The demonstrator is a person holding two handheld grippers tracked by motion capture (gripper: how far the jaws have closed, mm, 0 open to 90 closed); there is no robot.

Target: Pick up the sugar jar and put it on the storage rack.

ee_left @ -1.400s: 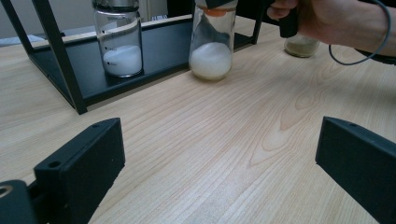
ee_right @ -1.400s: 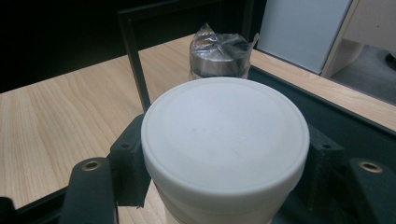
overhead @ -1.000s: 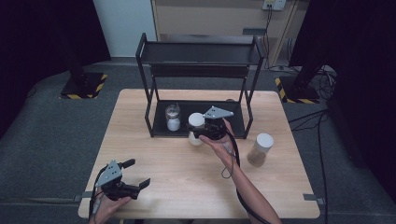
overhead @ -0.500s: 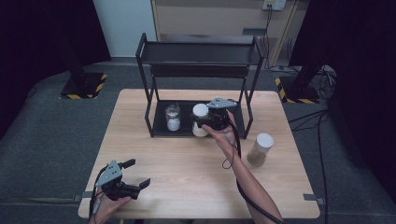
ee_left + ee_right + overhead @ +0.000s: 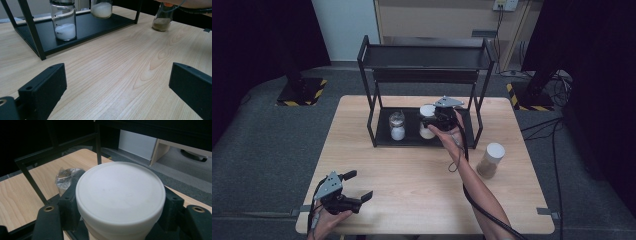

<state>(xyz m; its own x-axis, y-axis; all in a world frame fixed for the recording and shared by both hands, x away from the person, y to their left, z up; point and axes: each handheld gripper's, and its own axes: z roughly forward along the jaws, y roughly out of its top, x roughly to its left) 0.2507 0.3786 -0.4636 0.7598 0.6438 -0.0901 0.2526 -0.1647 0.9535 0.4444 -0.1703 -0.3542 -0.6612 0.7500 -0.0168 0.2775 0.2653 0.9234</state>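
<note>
The white-lidded jar (image 5: 427,121) stands upright, long axis vertical, over the right half of the black rack's (image 5: 374,123) bottom tray, clamped between the jaws of the right gripper (image 5: 435,120), which reaches in from the rack's front, open side. In the right gripper view the jaws press on either side just under the broad white lid (image 5: 120,192). White powder fills its lower part. A second glass jar (image 5: 397,125) with white powder stands just beside it to the left, apart. Whether the base is down on the tray I cannot tell. A brown-filled jar (image 5: 490,160) waits near the table's right edge. The left gripper (image 5: 354,188), jaws spread and empty, rests at the front-left corner.
</note>
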